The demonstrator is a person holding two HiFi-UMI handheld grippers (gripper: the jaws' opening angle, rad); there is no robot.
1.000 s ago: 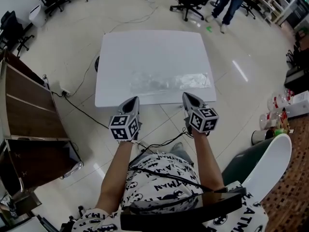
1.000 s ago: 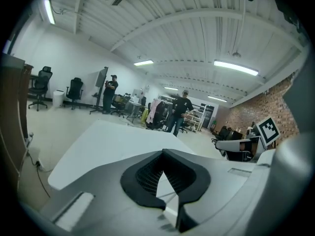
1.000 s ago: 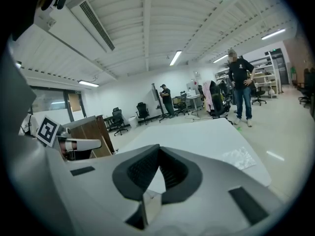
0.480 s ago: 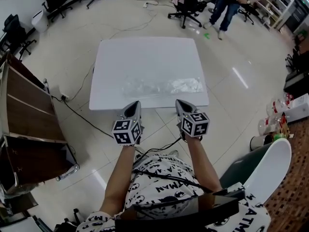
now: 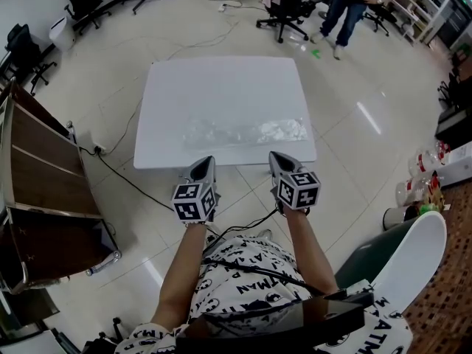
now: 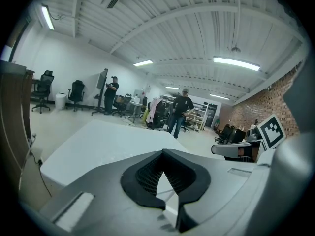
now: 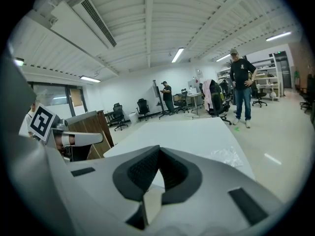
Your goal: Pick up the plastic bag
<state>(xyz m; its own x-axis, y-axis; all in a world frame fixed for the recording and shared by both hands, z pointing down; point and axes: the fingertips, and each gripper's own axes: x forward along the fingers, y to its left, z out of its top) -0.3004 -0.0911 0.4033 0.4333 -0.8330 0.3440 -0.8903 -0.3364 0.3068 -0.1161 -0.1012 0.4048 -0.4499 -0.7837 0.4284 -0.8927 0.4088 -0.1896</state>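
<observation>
Crumpled clear plastic bag (image 5: 243, 131) flat near the white rectangular surface's (image 5: 221, 87) near edge, left hand-held gripper (image 5: 203, 161) closed, empty, at its 7 o'clock, right hand-held gripper (image 5: 278, 158) closed, empty, at 5 o'clock, neither touching it

Bright even light from ceiling strip lights (image 6: 236, 63), glare streak on glossy floor (image 5: 366, 113), fisheye-bent edges, dark corners

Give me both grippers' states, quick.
Left gripper: closed, holding nothing.
Right gripper: closed, holding nothing.
The plastic bag lies untouched on the table.
</observation>
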